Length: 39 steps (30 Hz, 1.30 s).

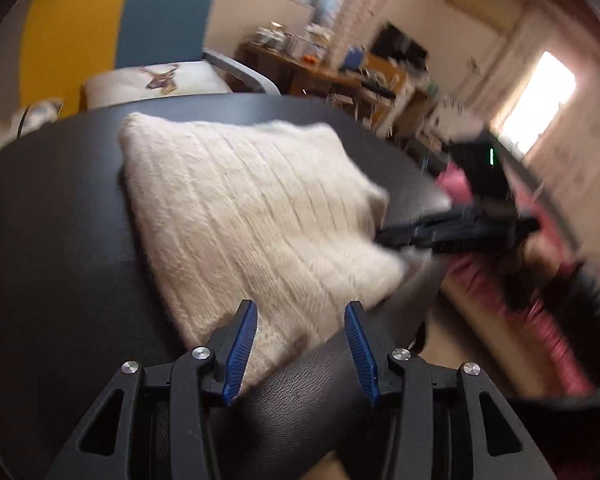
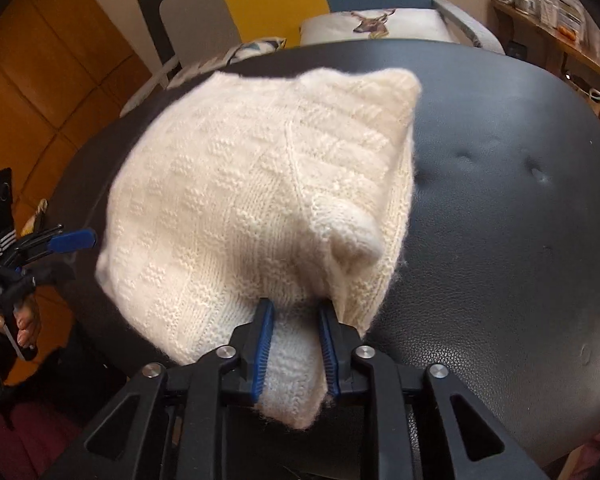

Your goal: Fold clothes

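A cream knitted sweater lies folded into a thick pad on the black leather tabletop. In the left wrist view my left gripper stands open just over the sweater's near corner, with nothing between its fingers. My right gripper reaches in from the right, blurred, at the sweater's edge. In the right wrist view the right gripper is shut on a bunched fold of the sweater, which bulges up ahead of it. At the far left the left gripper hangs off the edge of the tabletop.
A yellow and blue chair with a white deer-print cushion stands behind the table. A cluttered wooden desk is at the back right. Pink fabric lies below the table's right edge. A hand holds the left gripper.
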Each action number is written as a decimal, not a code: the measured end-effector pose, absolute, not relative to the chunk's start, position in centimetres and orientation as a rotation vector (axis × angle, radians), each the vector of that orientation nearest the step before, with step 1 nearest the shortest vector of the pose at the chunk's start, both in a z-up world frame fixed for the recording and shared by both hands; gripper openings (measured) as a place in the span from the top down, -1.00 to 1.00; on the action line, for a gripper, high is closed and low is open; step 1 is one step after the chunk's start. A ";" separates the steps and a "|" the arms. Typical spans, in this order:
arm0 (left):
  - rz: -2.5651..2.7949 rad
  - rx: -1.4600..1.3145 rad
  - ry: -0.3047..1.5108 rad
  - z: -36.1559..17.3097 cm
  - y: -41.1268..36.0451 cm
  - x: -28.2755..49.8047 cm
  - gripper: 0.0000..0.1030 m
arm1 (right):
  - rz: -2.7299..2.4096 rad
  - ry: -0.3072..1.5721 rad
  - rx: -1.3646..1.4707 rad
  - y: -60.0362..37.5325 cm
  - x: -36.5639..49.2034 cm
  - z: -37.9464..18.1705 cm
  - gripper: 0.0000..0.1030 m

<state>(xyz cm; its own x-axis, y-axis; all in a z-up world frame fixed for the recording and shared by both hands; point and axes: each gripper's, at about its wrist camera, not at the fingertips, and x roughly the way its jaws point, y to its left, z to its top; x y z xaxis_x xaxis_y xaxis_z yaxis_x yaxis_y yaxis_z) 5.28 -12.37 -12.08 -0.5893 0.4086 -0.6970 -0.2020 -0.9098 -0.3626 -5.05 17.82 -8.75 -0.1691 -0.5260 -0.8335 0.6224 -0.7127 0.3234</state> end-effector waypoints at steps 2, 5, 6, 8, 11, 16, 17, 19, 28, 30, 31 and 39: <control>2.497 -1.162 -0.510 -11.0 -14.3 4.8 0.00 | -1.972 0.055 1.295 18.8 -4.8 -7.5 0.41; 2.562 -1.157 -0.595 -10.3 -16.8 3.4 -0.13 | -1.990 -0.073 1.270 20.6 -5.6 -6.4 0.14; 2.574 -1.162 -0.612 -10.3 -17.3 2.9 -0.13 | -1.992 -0.122 1.269 21.3 -5.9 -6.2 -0.02; 2.590 -1.177 -0.636 -10.5 -18.2 1.9 -0.17 | -1.988 -0.227 1.291 22.7 -6.6 -6.6 -0.37; 2.567 -1.213 -0.676 -11.4 -18.3 1.0 -0.21 | -1.966 -0.365 1.310 23.2 -7.7 -7.3 -0.86; 2.524 -1.272 -0.725 -12.8 -18.1 -0.3 -0.25 | -1.869 -0.587 1.366 23.2 -9.9 -9.3 -1.00; 2.520 -1.277 -0.735 -13.0 -18.1 -0.4 -0.25 | -1.838 -0.619 1.371 23.0 -10.2 -9.7 -1.00; 2.506 -1.283 -0.758 -13.3 -18.1 -0.6 -0.26 | -1.787 -0.678 1.378 22.7 -10.9 -10.5 -1.00; 2.480 -1.328 -0.780 -14.1 -18.7 -1.6 -0.30 | -1.720 -0.704 1.466 21.2 -12.3 -13.1 -0.99; 2.476 -1.327 -0.795 -14.3 -18.9 -1.9 -0.31 | -1.714 -0.698 1.456 20.7 -12.4 -13.1 -0.99; 2.473 -1.328 -0.805 -14.3 -19.0 -2.0 -0.32 | -1.708 -0.708 1.449 20.3 -12.6 -13.2 -0.99; 2.451 -1.337 -0.793 -14.1 -18.8 -3.3 -0.33 | -1.762 -0.587 1.538 17.6 -13.3 -12.6 -0.66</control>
<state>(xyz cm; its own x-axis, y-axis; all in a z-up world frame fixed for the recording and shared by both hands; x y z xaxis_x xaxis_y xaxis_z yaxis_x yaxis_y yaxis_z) -3.27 -18.77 -14.06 -0.5530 0.4485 -0.7021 0.0478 -0.8243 -0.5642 -13.34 17.62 -12.61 -0.0351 -0.7584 -0.6509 0.2168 -0.6415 0.7358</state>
